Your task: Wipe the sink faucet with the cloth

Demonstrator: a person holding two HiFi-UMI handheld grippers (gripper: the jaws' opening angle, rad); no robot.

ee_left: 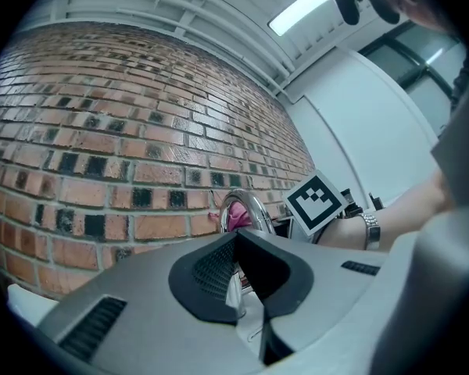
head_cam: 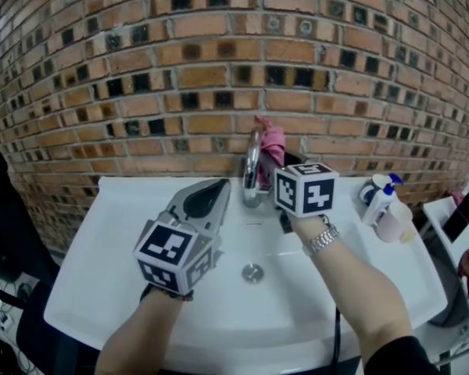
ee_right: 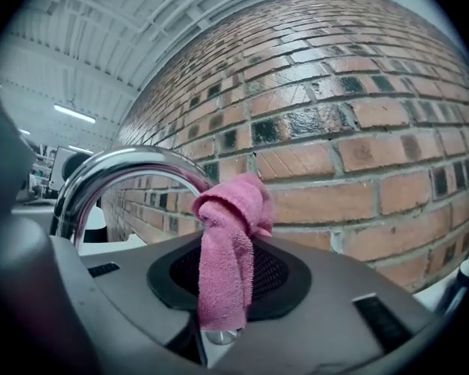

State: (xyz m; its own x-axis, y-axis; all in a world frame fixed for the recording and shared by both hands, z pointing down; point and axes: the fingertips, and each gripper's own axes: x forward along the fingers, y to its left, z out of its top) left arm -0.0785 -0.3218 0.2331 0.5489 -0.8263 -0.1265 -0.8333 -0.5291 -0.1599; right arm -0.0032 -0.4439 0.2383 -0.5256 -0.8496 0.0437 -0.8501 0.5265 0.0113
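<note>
Pinching a pink cloth [ee_right: 230, 241], the right gripper [ee_right: 228, 291] has its jaws pressed onto the fabric, which bunches into a wad above the pads and hangs in a strip down between them. In the head view the cloth sits up beside the top of the chrome faucet [head_cam: 252, 166], on its right side and close to the brick wall [head_cam: 180, 69]; whether fabric touches metal there I cannot tell. In the right gripper view the faucet's arch curves to the left of the cloth, just beside it. The left gripper [head_cam: 207, 200] has its jaws pressed together with nothing between them; it hovers over the white sink [head_cam: 102, 241], left of the faucet, tips pointing toward the spout. Both grippers are held about level over the basin, with the drain [head_cam: 252, 272] below and between them. A metal watch [head_cam: 322, 239] is on the right wrist. At the sink's right rear corner stand a white bottle [head_cam: 381, 200] with a blue top and a pale cup [head_cam: 395, 225] just beside it
</note>
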